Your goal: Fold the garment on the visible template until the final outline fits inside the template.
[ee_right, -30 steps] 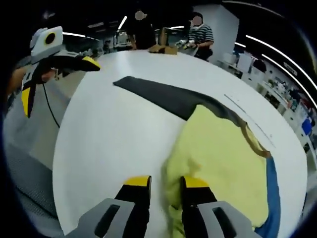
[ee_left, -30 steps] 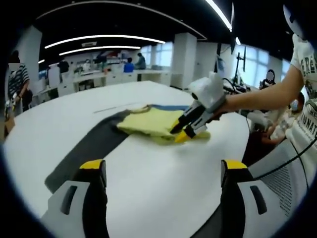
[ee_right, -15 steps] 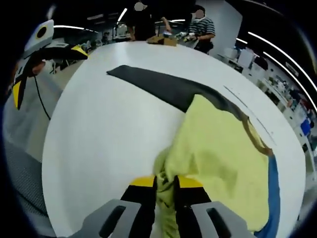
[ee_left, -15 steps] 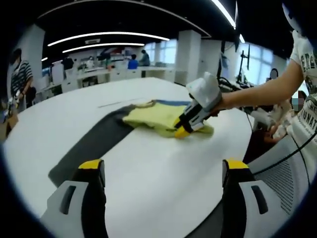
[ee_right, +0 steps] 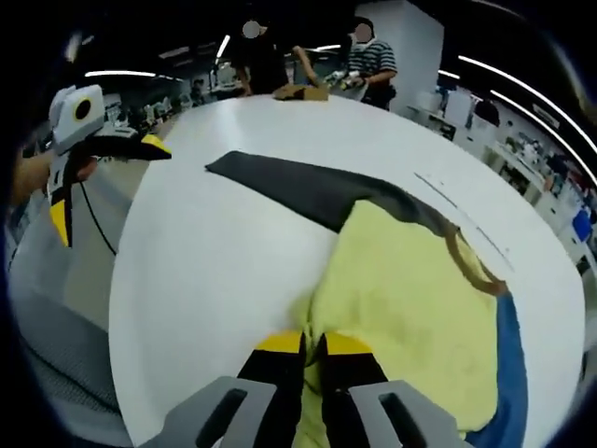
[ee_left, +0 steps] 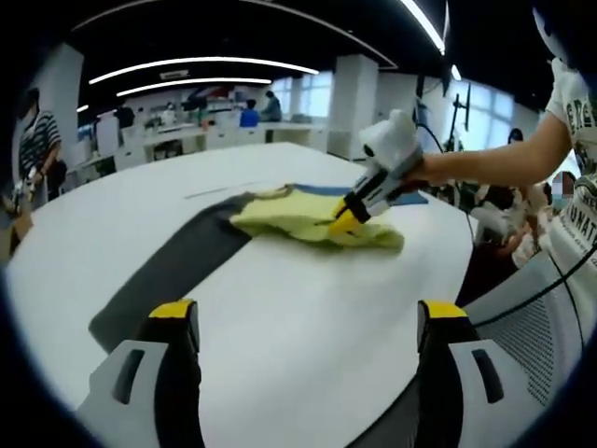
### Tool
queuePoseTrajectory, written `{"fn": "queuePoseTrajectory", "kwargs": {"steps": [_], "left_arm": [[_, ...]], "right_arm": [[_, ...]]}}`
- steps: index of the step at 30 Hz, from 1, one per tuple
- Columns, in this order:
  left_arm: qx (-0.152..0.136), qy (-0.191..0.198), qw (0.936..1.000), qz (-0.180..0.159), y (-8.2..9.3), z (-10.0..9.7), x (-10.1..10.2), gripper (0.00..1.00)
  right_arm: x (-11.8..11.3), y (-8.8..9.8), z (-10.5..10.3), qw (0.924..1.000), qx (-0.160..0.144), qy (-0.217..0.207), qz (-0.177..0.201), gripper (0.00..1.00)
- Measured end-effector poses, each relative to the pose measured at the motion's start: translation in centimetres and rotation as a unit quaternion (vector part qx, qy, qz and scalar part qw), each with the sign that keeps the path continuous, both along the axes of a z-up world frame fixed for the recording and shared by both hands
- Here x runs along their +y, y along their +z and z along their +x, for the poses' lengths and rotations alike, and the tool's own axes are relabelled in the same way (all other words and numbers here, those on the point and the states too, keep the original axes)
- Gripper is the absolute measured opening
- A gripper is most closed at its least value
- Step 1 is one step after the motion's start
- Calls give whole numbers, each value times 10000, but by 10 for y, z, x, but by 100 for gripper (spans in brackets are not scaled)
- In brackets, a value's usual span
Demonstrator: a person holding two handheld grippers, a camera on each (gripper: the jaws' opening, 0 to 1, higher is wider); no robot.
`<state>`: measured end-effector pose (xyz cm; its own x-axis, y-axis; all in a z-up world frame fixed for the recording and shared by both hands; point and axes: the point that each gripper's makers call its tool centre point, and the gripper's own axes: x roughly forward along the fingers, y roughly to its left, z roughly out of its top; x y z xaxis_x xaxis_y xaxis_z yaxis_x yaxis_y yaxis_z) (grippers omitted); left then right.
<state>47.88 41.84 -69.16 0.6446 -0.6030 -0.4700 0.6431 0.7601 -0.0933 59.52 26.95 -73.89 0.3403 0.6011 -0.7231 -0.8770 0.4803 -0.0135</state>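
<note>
Yellow garment (ee_right: pixel 410 317) lying on the white worktop (ee_right: pixel 215 271), partly over the dark grey template (ee_right: pixel 298 187) at 12 o'clock of the right tool (ee_right: pixel 312 343). Soft, light, limp cloth; best taken at a hem edge. Right tool pressed together, pinching the near hem. Left tool (ee_left: pixel 308 317) spread, holding nothing. Blue fabric (ee_right: pixel 508 373) at 3 o'clock; people beyond the worktop's far edge, nothing blocking.

Yellow garment (ee_right: pixel 410 327) is lying bunched on the white table, tan collar (ee_right: pixel 471 266) facing up at its far edge, near hem lifting in a pinched fold. Dark grey template (ee_right: pixel 308 187) is lying flat under it, sticking out as a long strip. Blue piece (ee_right: pixel 508 373) is showing along garment's right side.
</note>
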Motion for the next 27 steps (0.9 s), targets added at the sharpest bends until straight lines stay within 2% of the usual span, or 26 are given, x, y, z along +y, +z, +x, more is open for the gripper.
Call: {"fn": "queuePoseTrajectory", "kwargs": {"steps": [7, 15, 21, 27], "left_arm": [[30, -90, 10000, -25, -2, 1, -6, 92], [26, -145, 9999, -31, -1, 2, -6, 91], [59, -139, 9999, -28, -3, 2, -4, 90], [91, -139, 9999, -49, -4, 3, -4, 89]], "right_arm": [[-9, 27, 13, 9998, -45, -94, 179, 1], [-23, 37, 35, 9998, -123, -139, 119, 1], [-32, 39, 52, 9992, -133, -339, 135, 1], [-43, 28, 69, 9984, -135, -540, 0, 1]]}}
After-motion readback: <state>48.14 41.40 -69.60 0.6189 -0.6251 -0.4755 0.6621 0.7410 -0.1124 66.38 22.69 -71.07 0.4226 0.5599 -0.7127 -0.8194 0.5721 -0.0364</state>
